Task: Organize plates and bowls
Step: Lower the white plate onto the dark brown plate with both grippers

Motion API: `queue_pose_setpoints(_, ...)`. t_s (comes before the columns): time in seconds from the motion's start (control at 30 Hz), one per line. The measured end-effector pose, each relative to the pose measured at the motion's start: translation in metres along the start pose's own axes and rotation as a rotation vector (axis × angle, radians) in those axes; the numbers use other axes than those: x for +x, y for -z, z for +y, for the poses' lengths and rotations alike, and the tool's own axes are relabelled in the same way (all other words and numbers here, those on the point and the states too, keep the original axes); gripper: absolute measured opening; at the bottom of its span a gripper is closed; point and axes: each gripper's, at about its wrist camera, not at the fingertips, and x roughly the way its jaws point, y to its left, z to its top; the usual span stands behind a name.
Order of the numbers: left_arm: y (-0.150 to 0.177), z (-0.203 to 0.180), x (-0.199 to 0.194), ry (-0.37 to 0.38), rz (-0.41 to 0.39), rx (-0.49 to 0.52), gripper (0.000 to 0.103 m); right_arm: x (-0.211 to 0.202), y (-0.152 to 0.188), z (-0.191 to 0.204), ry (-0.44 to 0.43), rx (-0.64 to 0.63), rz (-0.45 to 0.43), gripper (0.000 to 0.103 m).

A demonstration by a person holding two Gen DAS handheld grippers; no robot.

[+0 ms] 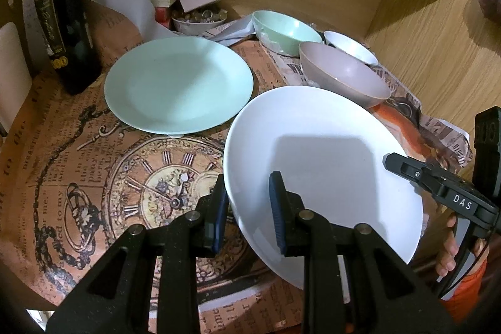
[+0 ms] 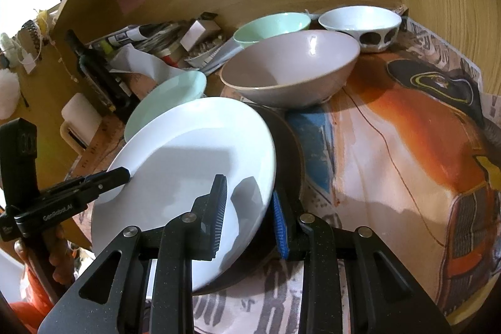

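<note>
Nearest us, we have both grippers straddling opposite edges of the white plate [image 1: 322,165]. Our left gripper [image 1: 249,212] has its blue-padded jaws spread, one under the rim and one over the plate's face, not visibly pressing it. Our right gripper [image 2: 249,218] likewise stands spread across the other rim, one pad above, one below. The white plate sits tilted over a dark brown plate [image 2: 289,152] on the printed paper [image 1: 94,177] covering the table. Just beyond lies the mint plate [image 1: 178,83], apart from the white one. Farther back stand the mauve bowl [image 2: 291,68], the mint bowl [image 2: 271,27] and a white bowl [image 2: 360,21], with a dark bottle [image 1: 62,21] to the left.
</note>
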Motion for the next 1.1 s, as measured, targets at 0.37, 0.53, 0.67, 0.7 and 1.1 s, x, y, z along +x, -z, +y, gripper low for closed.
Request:
queue_pose_setpoints(0.37,-0.004,-0.001,0.006,-0.004,0.001,0.015,0.026,0.003,-0.002,-0.001,0.004,0.004,0.014,0.026)
queue_pose_setpoints(0.53,-0.004,-0.002,0.008,-0.003,-0.002,0.015,0.027,0.004,-0.004,-0.001,0.004,-0.003,0.021,0.026)
queue_pose_setpoints(0.67,-0.004,-0.002,0.010,0.001,-0.001,0.019,0.029,0.004,-0.004,-0.001,0.006,-0.007,0.024,0.026)
queue_pose_setpoints(0.7,-0.004,-0.003,0.010,-0.001,-0.001,0.022,0.030,0.003,-0.004,-0.001,0.008,-0.010,0.025,0.026)
queue_pose_setpoints(1.1,-0.005,-0.005,0.015,0.017,0.019,0.037,0.039,0.002,-0.005,0.003,0.053,-0.079,0.041,0.026)
